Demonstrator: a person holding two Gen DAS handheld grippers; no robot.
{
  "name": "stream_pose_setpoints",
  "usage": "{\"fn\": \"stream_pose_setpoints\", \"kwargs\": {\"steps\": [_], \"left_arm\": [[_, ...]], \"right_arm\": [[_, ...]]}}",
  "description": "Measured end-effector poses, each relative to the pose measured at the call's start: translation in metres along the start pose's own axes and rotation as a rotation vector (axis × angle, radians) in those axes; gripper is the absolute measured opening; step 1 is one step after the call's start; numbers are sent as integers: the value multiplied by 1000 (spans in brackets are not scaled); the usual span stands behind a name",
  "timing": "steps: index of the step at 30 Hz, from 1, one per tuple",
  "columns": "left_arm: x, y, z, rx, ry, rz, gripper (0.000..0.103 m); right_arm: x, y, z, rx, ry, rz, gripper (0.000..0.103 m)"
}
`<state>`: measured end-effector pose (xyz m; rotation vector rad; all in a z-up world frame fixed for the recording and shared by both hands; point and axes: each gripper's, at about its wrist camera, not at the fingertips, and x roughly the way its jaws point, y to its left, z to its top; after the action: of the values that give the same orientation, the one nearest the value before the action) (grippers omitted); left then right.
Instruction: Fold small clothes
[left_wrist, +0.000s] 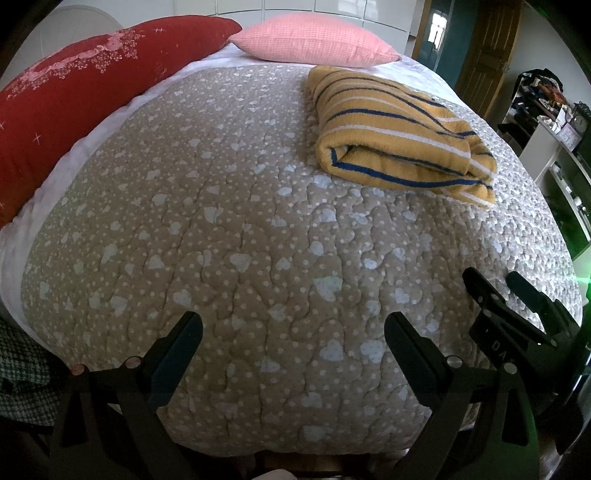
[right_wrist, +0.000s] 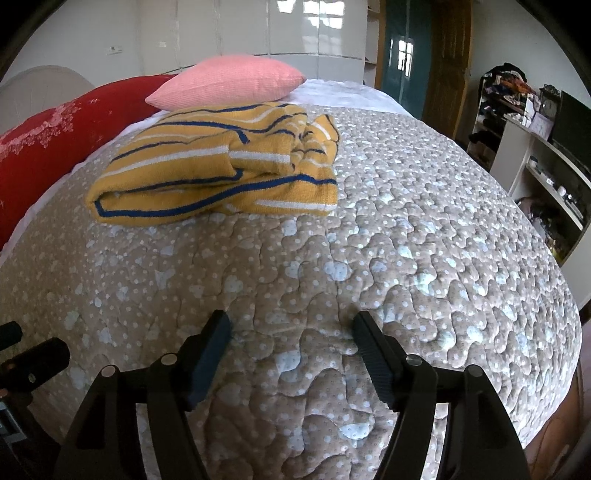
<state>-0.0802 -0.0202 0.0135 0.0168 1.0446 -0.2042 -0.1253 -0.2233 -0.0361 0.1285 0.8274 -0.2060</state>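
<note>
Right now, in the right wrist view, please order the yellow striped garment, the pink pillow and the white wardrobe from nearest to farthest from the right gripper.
From the right gripper:
1. Yellow striped garment, ahead and left, on the quilt.
2. Pink pillow, just behind it.
3. White wardrobe, against the far wall.

A wide bed (right_wrist: 424, 240) fills the room, spread with a beige quilted cover (left_wrist: 240, 240) printed with pale hearts and white dots over a white sheet (left_wrist: 22, 236). At its far end lie a long red bolster (left_wrist: 74, 96) with pink flower print and a pink pillow (right_wrist: 229, 79). Behind stands a glossy white wardrobe (right_wrist: 295, 29) (window light mirrors in its doors). To the right are a teal door (right_wrist: 402, 55), a wooden door (left_wrist: 484, 59), a cluttered open rack (right_wrist: 498, 99) and white shelves (right_wrist: 546, 177) bearing a small clock (right_wrist: 549, 107) and a dark screen (right_wrist: 574, 125).
</note>
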Motion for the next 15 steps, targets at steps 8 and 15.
{"fn": "stream_pose_setpoints", "kwargs": {"steps": [8,15], "left_arm": [[0,0,0,-1,-1,1,98],[1,1,-1,-1,-6,4,98]], "right_arm": [[0,1,-2,-5,-7,-4,77],[-1,1,-3,-6,-12,-7,77]]}}
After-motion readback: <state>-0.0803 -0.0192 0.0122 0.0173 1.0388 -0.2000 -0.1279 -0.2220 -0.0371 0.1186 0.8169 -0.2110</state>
